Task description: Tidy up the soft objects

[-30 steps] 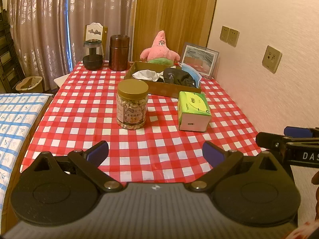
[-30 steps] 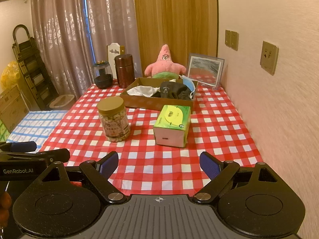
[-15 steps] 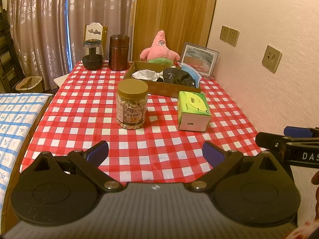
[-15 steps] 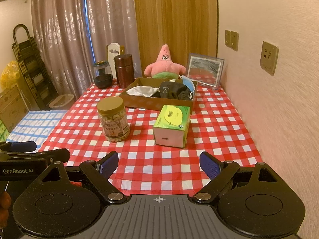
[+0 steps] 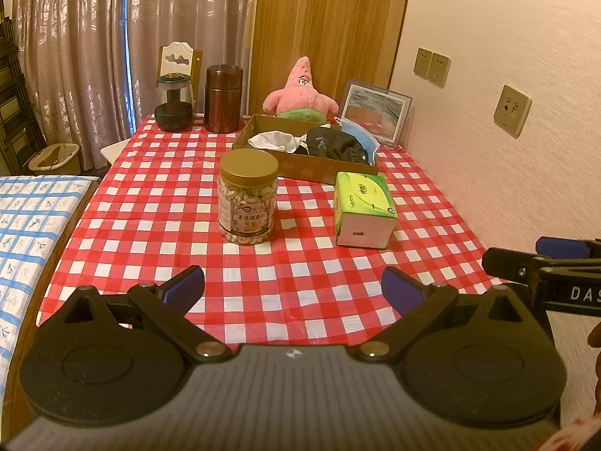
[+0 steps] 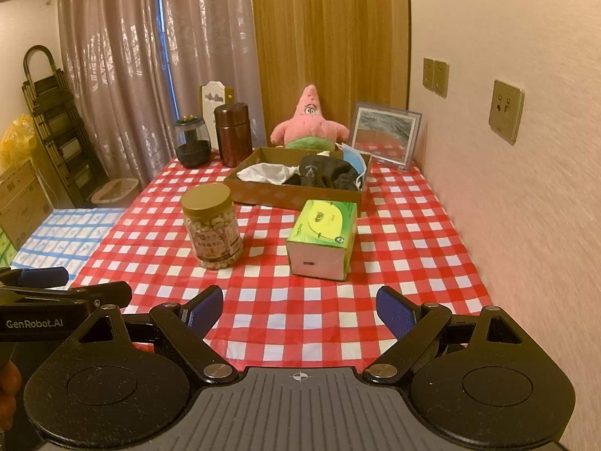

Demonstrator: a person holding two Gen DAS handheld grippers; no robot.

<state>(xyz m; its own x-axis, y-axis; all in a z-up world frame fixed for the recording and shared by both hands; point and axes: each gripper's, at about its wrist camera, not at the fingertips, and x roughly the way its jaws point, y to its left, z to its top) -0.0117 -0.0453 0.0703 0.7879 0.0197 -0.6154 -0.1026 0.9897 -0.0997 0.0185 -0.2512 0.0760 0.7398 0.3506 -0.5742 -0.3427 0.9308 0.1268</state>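
Two tools were held above the near edge of the desk (image 5: 150,203), which was covered with a red and white checked cloth. The left tool (image 5: 293,287) had its blue pads wide apart, with nothing between them, and the right tool (image 6: 298,308) stood equally wide and empty. In the middle of the desk stood a clear jar of nuts (image 5: 248,195) with a golden lid, and to the right of it, apart from it, a green tissue box (image 5: 364,208). Behind them lay a shallow brown cardboard tray (image 5: 326,171). Inside the tray were the soft things: a white cloth (image 5: 276,139) on the left, a black garment (image 5: 332,144) in the middle, and a blue face mask (image 5: 362,139) that hung over the right rim. A pink starfish plush toy (image 5: 298,94) sat upright just behind the tray, outside it. At the far left corner stood a dark glass jar (image 5: 174,103) and a brown canister (image 5: 223,98), and a framed picture (image 5: 375,111) leaned against the wall.
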